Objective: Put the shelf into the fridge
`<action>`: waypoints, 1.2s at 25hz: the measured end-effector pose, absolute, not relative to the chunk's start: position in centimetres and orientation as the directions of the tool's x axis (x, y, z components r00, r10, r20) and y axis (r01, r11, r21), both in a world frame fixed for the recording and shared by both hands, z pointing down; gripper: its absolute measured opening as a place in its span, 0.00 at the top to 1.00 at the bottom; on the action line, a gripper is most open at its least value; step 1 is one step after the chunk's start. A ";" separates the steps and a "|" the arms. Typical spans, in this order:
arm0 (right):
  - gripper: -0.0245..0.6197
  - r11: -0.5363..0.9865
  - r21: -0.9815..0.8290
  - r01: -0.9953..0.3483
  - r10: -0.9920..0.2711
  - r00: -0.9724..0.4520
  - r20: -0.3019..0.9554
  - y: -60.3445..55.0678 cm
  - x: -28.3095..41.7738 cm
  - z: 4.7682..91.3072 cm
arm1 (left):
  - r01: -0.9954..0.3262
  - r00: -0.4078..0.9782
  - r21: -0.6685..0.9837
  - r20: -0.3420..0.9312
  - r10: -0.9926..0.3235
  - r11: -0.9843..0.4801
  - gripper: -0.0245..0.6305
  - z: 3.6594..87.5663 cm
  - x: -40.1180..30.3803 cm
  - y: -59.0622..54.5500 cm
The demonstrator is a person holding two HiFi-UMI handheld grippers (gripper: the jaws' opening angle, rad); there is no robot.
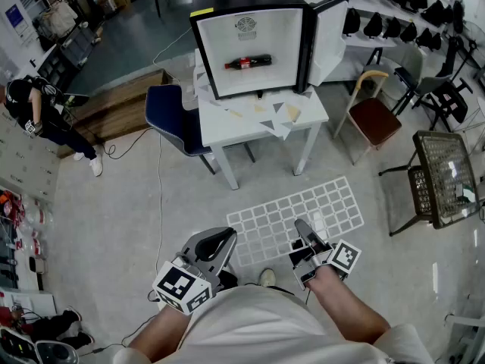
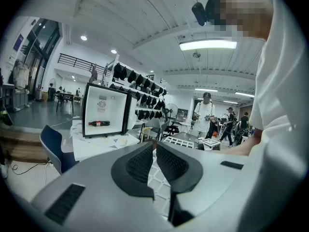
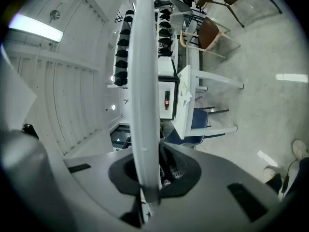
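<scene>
Right tongs clamping shelf, left tongs closed

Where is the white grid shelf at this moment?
In the head view the shelf is low at centre, gripped by the right hand-held gripper over the floor, short of the table carrying the open fridge.

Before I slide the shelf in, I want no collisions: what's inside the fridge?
One cola bottle lies on its side in the open fridge; nothing else shows. Its support is unclear, and the spot behind it is covered.
</scene>
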State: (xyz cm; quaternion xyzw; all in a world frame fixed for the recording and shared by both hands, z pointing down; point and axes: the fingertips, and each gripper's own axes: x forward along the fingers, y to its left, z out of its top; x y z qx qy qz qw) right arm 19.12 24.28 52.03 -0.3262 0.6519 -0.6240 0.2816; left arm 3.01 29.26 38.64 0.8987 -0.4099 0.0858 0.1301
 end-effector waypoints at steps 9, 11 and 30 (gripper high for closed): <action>0.91 -0.006 -0.997 -0.078 -0.819 -0.571 0.050 20.4 18.8 52.4 | -0.724 0.690 0.196 0.249 -0.680 -0.662 0.91 39.7 1.9 26.6; 0.91 -0.011 -0.996 -0.083 -0.833 -0.551 0.055 18.9 18.6 52.4 | -0.706 0.708 0.199 0.236 -0.665 -0.680 0.91 39.6 1.6 25.2; 0.91 0.010 -0.999 -0.036 -0.930 -0.367 0.004 2.0 9.9 49.0 | -0.583 0.811 0.217 0.205 -0.548 -0.783 0.91 39.2 -10.3 13.1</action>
